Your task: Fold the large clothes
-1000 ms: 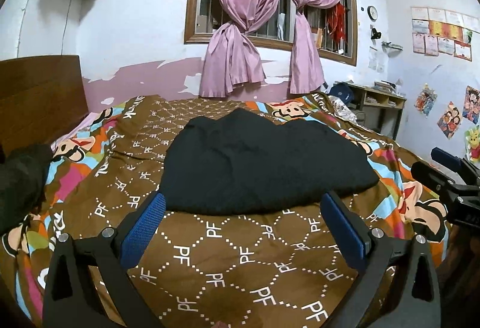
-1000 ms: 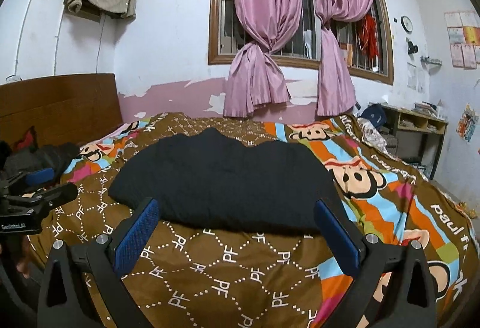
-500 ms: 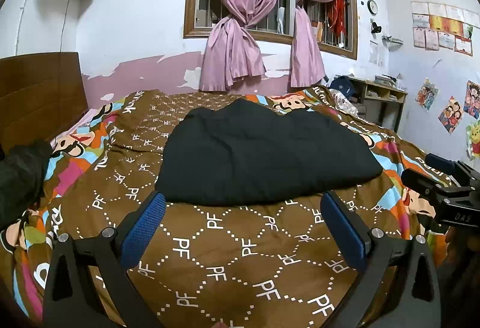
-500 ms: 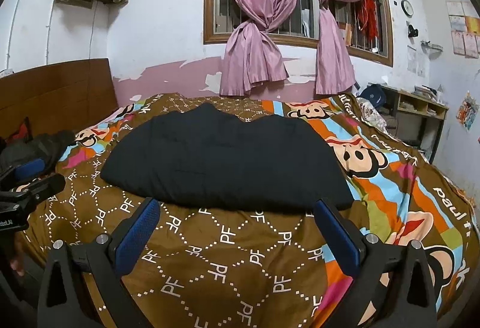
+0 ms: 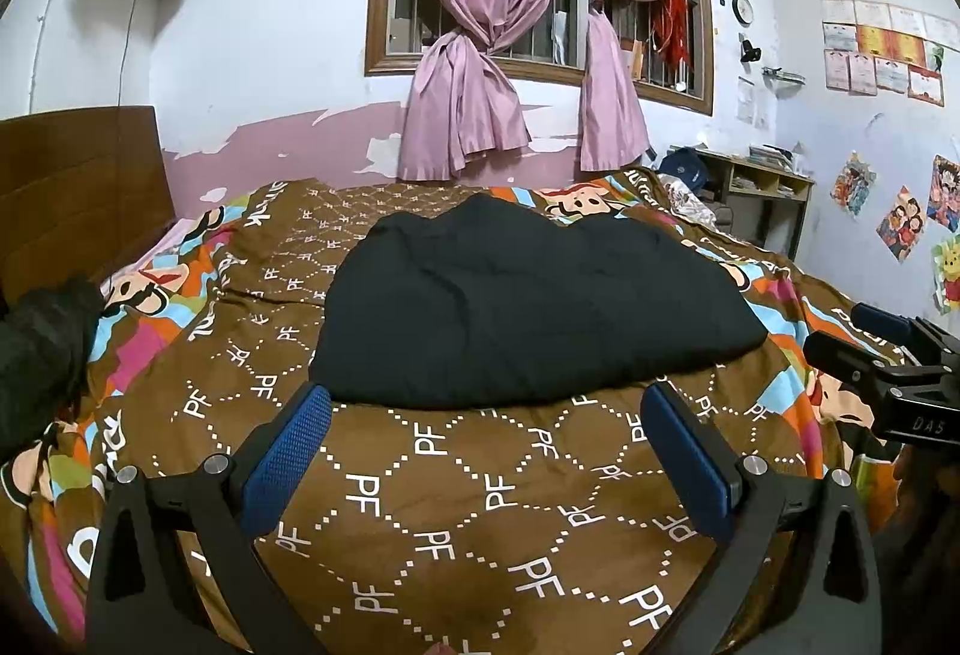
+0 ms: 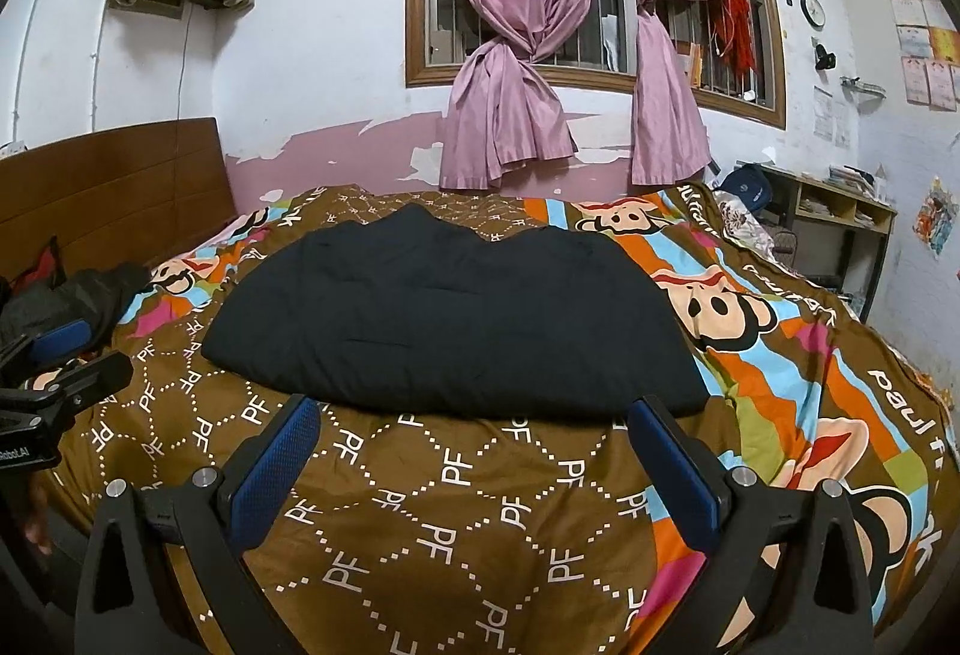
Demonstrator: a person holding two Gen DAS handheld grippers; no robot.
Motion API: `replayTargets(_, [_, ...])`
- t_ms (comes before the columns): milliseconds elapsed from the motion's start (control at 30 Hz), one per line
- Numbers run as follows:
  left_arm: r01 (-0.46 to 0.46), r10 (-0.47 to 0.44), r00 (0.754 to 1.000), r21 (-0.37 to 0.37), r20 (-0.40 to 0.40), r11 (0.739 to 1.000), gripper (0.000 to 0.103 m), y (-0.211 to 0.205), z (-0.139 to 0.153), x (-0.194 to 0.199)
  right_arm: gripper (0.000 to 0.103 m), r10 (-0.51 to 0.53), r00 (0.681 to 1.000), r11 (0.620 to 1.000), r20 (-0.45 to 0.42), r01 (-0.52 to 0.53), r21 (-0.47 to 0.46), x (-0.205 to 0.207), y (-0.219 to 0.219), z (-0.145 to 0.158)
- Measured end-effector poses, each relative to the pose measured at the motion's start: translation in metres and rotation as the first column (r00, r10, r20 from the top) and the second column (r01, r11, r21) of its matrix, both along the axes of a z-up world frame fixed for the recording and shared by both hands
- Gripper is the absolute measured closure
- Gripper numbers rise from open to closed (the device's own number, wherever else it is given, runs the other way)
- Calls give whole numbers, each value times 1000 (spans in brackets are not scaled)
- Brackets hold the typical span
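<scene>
A large black garment (image 5: 528,307) lies folded flat in the middle of the bed, also in the right wrist view (image 6: 456,325). My left gripper (image 5: 489,451) is open and empty, held above the brown bedspread (image 5: 456,523) just short of the garment's near edge. My right gripper (image 6: 474,445) is open and empty, likewise just short of the near edge. Each gripper shows at the side of the other's view: the right one (image 5: 888,361), the left one (image 6: 54,373).
A wooden headboard (image 6: 114,181) stands at the left. Another dark garment (image 5: 42,337) lies at the bed's left edge. A window with pink curtains (image 5: 480,73) is behind the bed. A desk (image 6: 840,211) stands at the far right.
Both grippers have drawn back slightly and tilted, so the garment sits a little farther and lower in view. Both stay open. The garment has not moved.
</scene>
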State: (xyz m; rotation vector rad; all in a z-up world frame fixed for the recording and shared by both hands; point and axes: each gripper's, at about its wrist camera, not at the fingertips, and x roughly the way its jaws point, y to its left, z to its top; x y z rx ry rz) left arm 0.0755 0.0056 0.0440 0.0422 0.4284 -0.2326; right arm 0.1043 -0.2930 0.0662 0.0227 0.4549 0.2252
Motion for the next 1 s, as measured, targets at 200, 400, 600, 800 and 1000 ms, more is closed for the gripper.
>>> replayTargets(200, [1, -1, 1000, -1, -2, 1000, 2, -1, 0, 0, 0, 5, 1000, 1000, 3, -5, -3, 0, -1, 0])
replayTargets(400, [13, -13, 1000, 1, -4, 1000, 2, -3, 1, -1, 0, 4, 1000, 1000, 1, -4, -3, -1, 1, -1])
replayTargets(600, [17, -17, 1000, 1, -4, 1000, 2, -3, 2, -2, 0, 6, 1000, 1000, 2, -6, -4, -1, 0, -1])
replayTargets(800, [15, -15, 1000, 1, -3, 1000, 2, -4, 2, -2, 0, 5, 1000, 1000, 1, -5, -5, -1, 0, -1])
replayTargets(1000, [15, -15, 1000, 2, -3, 1000, 2, -4, 1, -2, 0, 6, 1000, 1000, 0, -6, -4, -1, 0, 0])
